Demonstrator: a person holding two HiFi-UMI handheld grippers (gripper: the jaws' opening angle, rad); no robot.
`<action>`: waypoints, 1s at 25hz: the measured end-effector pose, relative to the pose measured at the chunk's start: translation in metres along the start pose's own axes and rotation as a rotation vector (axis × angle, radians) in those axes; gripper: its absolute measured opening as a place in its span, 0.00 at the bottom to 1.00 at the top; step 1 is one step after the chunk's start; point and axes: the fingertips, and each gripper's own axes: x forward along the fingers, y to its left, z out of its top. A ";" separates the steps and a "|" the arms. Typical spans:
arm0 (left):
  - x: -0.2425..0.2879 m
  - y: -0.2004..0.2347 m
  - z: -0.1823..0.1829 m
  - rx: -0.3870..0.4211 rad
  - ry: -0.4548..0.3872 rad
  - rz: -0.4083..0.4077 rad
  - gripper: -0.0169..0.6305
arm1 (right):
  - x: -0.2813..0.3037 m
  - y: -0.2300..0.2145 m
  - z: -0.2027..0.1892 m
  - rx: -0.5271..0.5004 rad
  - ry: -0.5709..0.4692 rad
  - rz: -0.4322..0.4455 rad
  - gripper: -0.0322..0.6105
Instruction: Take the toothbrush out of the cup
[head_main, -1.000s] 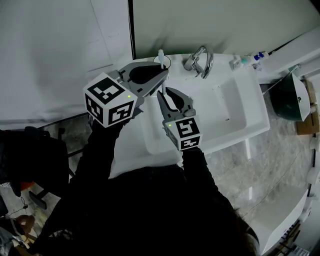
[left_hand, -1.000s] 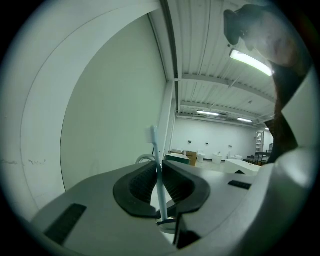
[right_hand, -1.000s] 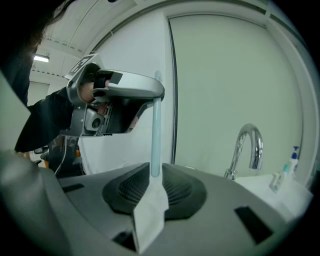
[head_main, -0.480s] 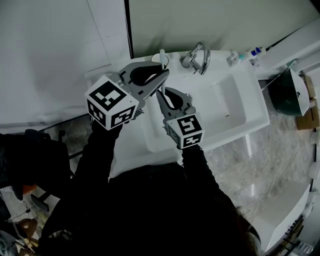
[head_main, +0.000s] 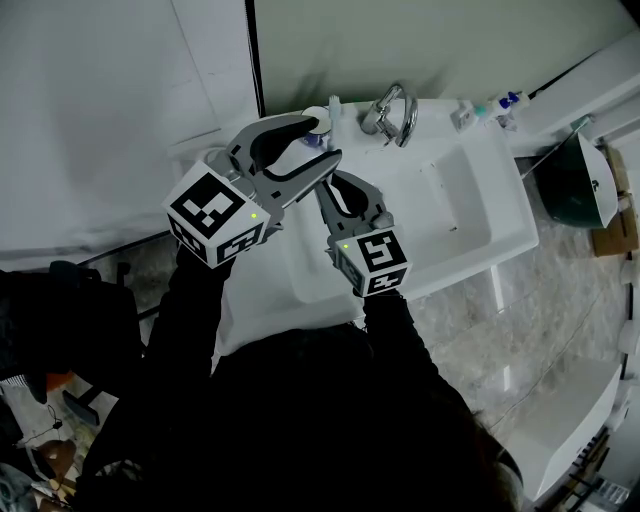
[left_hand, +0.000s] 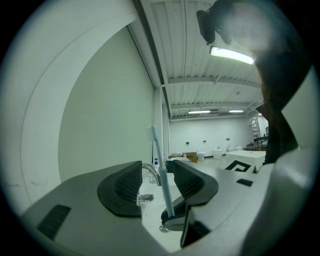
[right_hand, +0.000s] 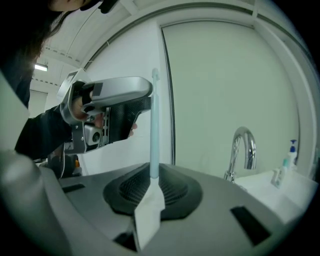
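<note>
My right gripper is shut on the white handle of a pale blue toothbrush, which stands upright in its jaws. The brush head rises by the sink's back left corner. My left gripper has just been opening and now stands wide open. The toothbrush shaft passes between its pads without touching them. A white cup shows partly behind the left gripper's upper finger. Neither gripper view shows the cup.
A chrome faucet stands at the back of the white sink. Small bottles sit at its back right corner. A dark green bin is on the floor to the right. A wall rises just behind the sink.
The left gripper's jaws have opened wide from a nearly closed stance. The brush head has shifted slightly right. Both hands have hardly moved.
</note>
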 end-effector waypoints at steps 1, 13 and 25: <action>-0.003 0.002 -0.001 -0.005 -0.006 0.007 0.31 | -0.001 -0.002 0.002 -0.001 -0.006 -0.006 0.14; -0.029 0.021 -0.047 -0.059 -0.006 0.144 0.26 | -0.011 -0.025 0.019 0.001 -0.053 -0.063 0.14; -0.037 0.019 -0.088 -0.042 0.097 0.259 0.04 | -0.017 -0.027 0.031 -0.019 -0.088 -0.084 0.14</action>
